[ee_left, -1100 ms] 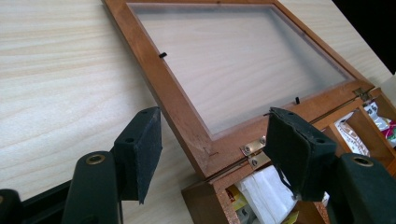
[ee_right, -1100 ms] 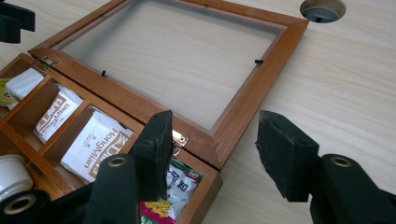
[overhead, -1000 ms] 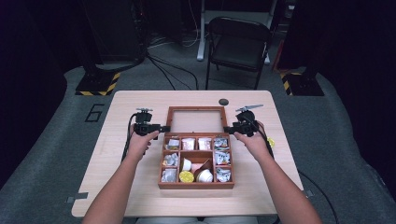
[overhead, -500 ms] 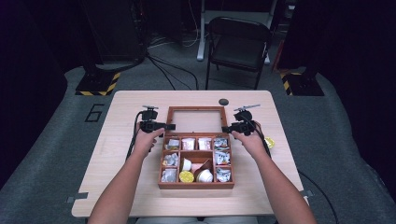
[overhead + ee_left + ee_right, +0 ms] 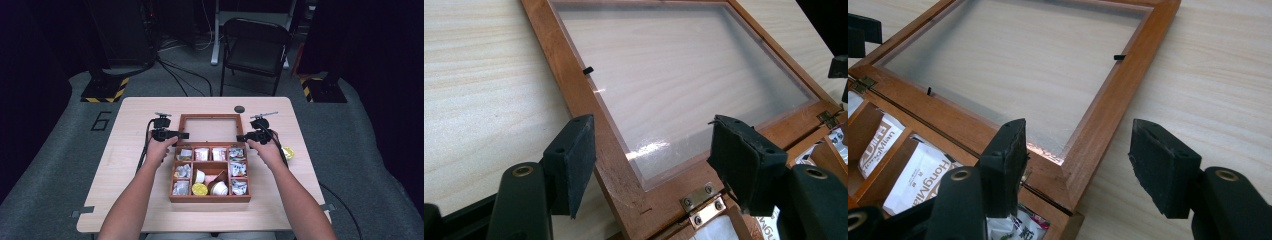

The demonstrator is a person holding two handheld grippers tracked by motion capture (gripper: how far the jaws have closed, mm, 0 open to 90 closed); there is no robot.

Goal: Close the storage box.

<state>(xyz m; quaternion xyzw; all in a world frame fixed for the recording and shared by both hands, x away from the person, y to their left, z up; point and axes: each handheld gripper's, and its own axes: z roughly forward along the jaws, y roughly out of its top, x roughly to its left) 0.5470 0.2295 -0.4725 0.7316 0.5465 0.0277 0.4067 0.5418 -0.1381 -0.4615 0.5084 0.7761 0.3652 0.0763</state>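
Wooden box (image 5: 210, 172) lying open on the pale desk (image 5: 125, 150), lid (image 5: 209, 127) folded back flat on the far side, clear pane framed in reddish wood. Left claw (image 5: 184, 135) held level at the lid's left rear corner, near the hinge line, jaws spread wide. Seen from the left gripper view: left claw (image 5: 651, 165) open, one black pad (image 5: 574, 160) out over bare desk (image 5: 484, 90), the other over the hinged edge, the lid's side rail (image 5: 589, 125) running between them; nothing gripped, pads clear of the wood. Brass hinge (image 5: 701, 202) just beyond the jaws, toward the right pad. Small black clip (image 5: 588, 70) farther up the rail against the pane.

Right claw (image 5: 241, 137) mirrored at the lid's opposite corner, also spread wide, holding nothing. From the right gripper view: right claw (image 5: 1075, 160) straddling the lid's corner (image 5: 1083, 165), one pad over the hinge seam, the other pad (image 5: 1160, 165) over bare desk; contact with the wood not clear. Packets (image 5: 913, 175) in the compartments just beside and below the near pad, printed lettering partly legible.

Compartments nearer the person filled with white packets (image 5: 239, 170), small cups (image 5: 219, 187) and a yellow round item (image 5: 200, 189). Yellow object (image 5: 288, 152) on the desk just outside the right hand (image 5: 265, 150). Dark round disc (image 5: 239, 109) beyond the lid, near the far edge. Left hand (image 5: 159, 150) wrapped around its handle, cable (image 5: 145, 150) trailing back along the wrist. Folding chair (image 5: 255, 45) well beyond the desk.
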